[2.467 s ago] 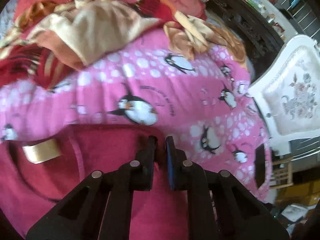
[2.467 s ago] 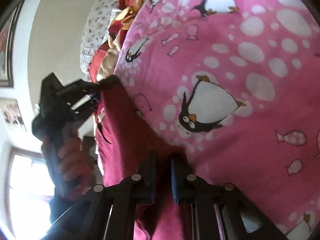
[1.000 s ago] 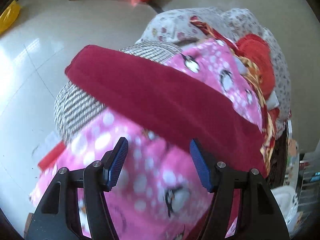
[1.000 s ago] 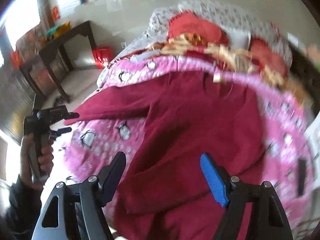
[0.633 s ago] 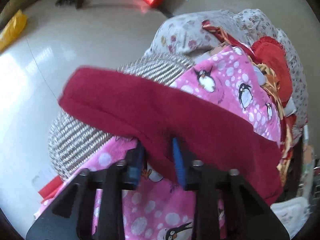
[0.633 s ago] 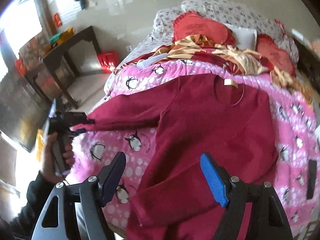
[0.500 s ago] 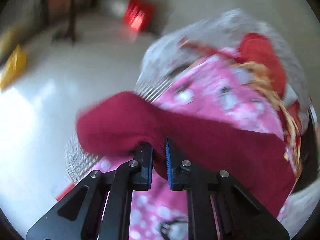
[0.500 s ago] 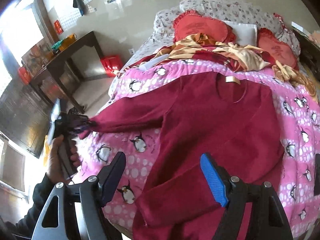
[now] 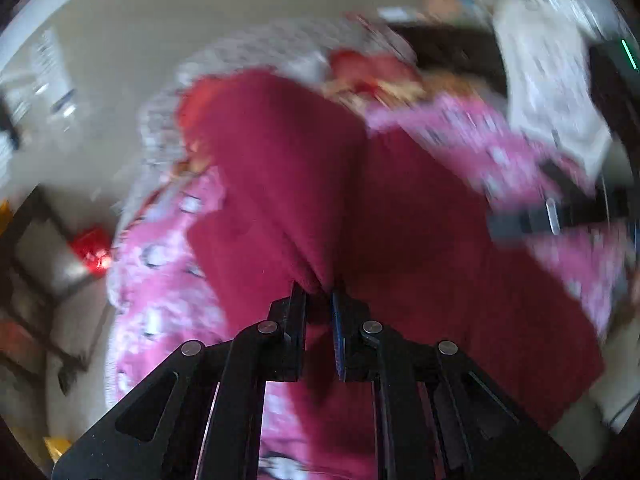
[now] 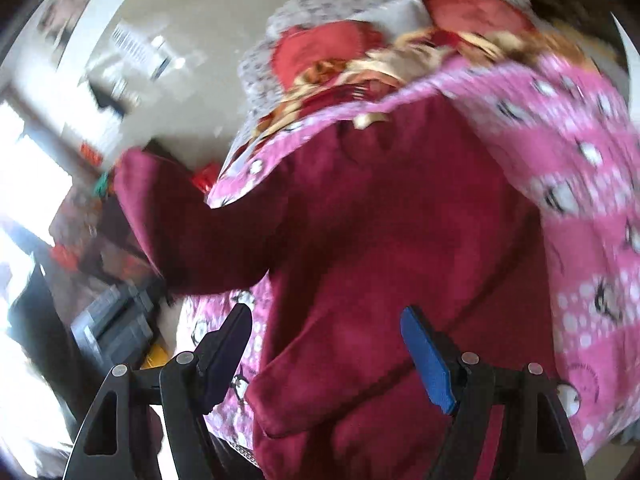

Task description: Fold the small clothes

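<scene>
A dark red long-sleeved top (image 10: pixel 392 240) lies spread on a pink penguin blanket (image 10: pixel 580 152). In the left wrist view my left gripper (image 9: pixel 318 300) is shut on the cuff end of the red sleeve (image 9: pixel 280 184), which is lifted and drawn in over the top's body (image 9: pixel 440 264). The right wrist view shows that raised sleeve (image 10: pixel 180 224) stretching out to the left, off the bed's side. My right gripper (image 10: pixel 326 344) hovers open above the other sleeve (image 10: pixel 340 380) near the bed's front edge, its fingers apart and touching nothing. Both views are blurred.
Red pillows (image 10: pixel 328 48) and a crumpled orange and red cloth (image 10: pixel 400 64) lie at the head of the bed. A dark table (image 9: pixel 36 240) and a red box (image 9: pixel 90 248) stand on the floor beside the bed. A white chair (image 9: pixel 548 92) stands on the far side.
My left gripper closed on the sleeve's cuff at the bed's side, then lifted it, rolled and swung it in over the top. My right gripper stayed open and moved lower and closer.
</scene>
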